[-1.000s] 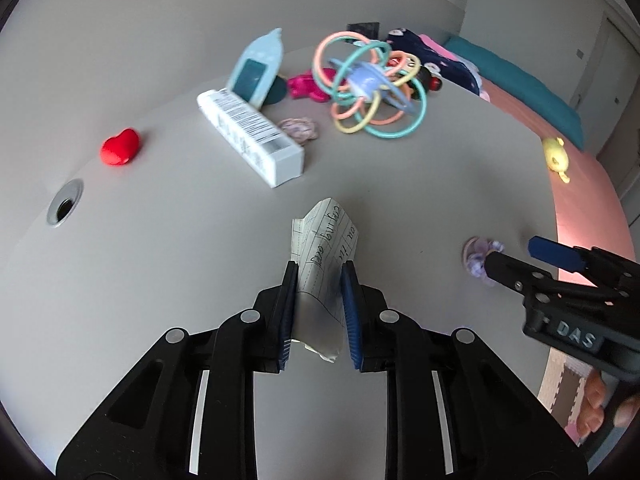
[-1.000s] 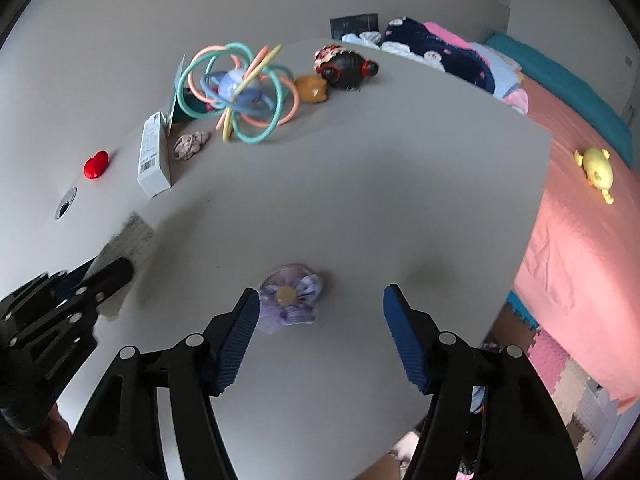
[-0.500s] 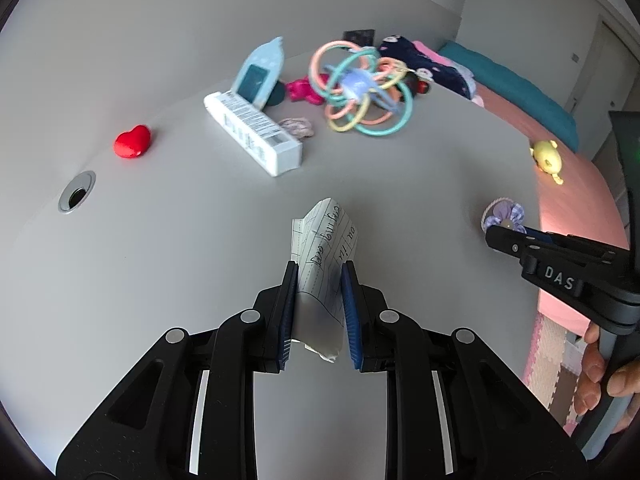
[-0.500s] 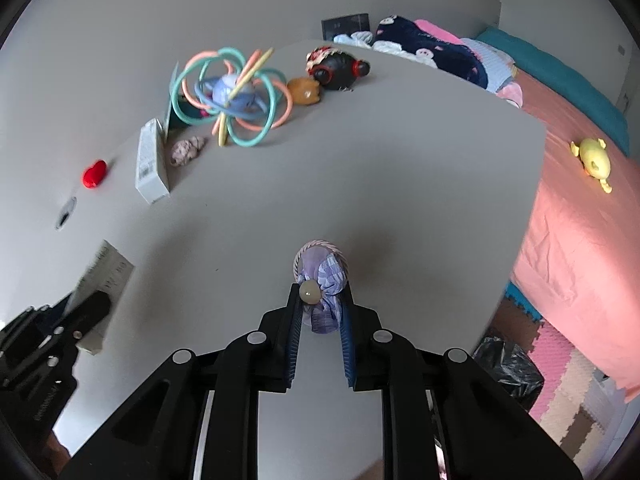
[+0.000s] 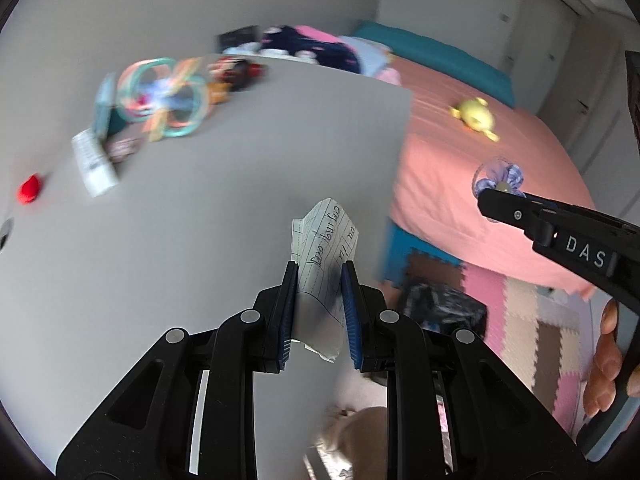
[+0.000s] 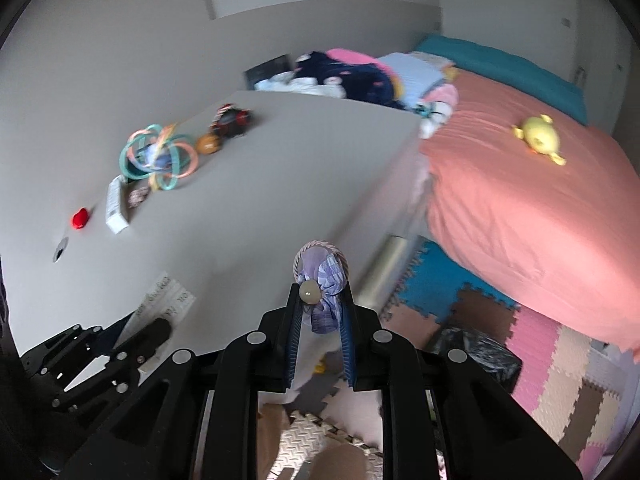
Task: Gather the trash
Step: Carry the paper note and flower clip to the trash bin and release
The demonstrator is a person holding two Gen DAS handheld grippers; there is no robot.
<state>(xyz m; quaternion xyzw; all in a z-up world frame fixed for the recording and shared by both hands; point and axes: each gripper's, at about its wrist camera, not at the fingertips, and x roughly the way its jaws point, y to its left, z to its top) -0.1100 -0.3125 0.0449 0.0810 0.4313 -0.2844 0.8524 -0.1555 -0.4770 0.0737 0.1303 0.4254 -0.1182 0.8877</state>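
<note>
My left gripper (image 5: 319, 276) is shut on a folded lined paper note (image 5: 326, 248) and holds it in the air over the grey table's right edge. My right gripper (image 6: 320, 300) is shut on a purple fabric flower hair tie (image 6: 322, 280), lifted above the table's near corner. The right gripper with the flower (image 5: 498, 176) also shows at the right of the left wrist view. The left gripper and paper (image 6: 166, 300) show at the lower left of the right wrist view. A black trash bag (image 5: 444, 308) sits on the floor below, also in the right wrist view (image 6: 476, 354).
On the grey table (image 6: 280, 184) stand a ring rattle toy (image 6: 160, 156), a white box (image 6: 116, 208), a red heart (image 6: 80, 218) and a ladybird toy (image 6: 232, 118). A bed with a pink cover (image 6: 520, 208) and yellow toy (image 6: 538, 138) is right. Foam mats (image 6: 552, 364) cover the floor.
Both grippers have lifted and swung right, off the table toward the floor by the bed. The right gripper shut on the flower hair tie and carries it; the left still holds the paper.
</note>
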